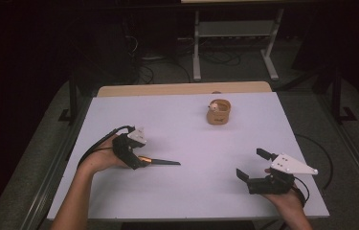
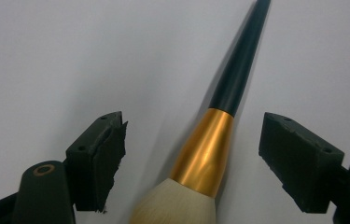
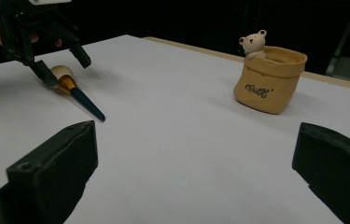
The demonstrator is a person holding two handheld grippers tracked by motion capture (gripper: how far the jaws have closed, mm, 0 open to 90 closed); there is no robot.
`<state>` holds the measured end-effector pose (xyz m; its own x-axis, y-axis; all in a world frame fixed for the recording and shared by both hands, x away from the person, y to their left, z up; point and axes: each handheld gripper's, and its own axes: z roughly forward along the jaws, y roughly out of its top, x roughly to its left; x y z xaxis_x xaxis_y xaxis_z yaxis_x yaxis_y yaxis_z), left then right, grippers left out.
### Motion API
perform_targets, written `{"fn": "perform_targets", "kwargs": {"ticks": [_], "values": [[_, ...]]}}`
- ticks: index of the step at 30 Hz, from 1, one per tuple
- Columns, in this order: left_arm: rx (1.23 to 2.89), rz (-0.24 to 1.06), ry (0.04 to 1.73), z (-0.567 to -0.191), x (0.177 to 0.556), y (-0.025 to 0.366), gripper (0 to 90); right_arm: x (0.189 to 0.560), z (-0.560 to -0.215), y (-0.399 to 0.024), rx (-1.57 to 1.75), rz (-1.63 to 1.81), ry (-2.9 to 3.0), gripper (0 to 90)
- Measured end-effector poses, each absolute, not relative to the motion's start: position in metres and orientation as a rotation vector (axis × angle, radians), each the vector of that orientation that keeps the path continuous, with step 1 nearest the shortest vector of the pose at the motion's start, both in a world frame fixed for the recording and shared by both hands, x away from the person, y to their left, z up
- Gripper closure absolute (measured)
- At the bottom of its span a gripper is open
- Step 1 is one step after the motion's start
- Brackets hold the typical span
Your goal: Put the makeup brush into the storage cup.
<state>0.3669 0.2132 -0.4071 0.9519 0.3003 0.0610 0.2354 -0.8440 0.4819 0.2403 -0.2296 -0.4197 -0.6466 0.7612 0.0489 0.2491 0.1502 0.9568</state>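
Gold-coloured metal forms the ferrule of a makeup brush (image 2: 204,154) that lies flat on the white table (image 1: 182,191), set between the spread jaws of the left gripper (image 2: 191,163), which is released and touches nothing; pale bristles sit nearest the gripper's base and the tapered black handle runs away ahead of it. From the right gripper view the same brush (image 3: 77,93) is seen beneath the left gripper (image 3: 63,65), well to the left of the right gripper's own jaws. The right gripper (image 1: 251,165) is also held open and empty, low over the table near its front edge. Ahead of it and to the right stands a tan sack-shaped pot (image 3: 269,79) with a small bear figure (image 3: 252,43) at its rim. The brush is judged light and stiff along the handle, with a soft, easily crushed head; the smooth ferrule may slip, so hold is best taken on the ferrule's narrow end or the handle just beyond it.
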Motion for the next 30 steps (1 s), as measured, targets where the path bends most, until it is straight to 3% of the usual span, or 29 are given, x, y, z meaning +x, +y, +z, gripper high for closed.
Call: {"fn": "perform_targets", "kwargs": {"ticks": [13,30], "values": [[2.674,0.152,0.362,-0.414,0.365,0.209,27.3,0.240,-0.420,-0.229,0.963,1.511,1.984,0.0],[2.698,0.121,0.334,-0.420,0.366,0.212,46.4,0.240,-0.420,-0.230,0.961,1.512,1.982,0.0]]}}
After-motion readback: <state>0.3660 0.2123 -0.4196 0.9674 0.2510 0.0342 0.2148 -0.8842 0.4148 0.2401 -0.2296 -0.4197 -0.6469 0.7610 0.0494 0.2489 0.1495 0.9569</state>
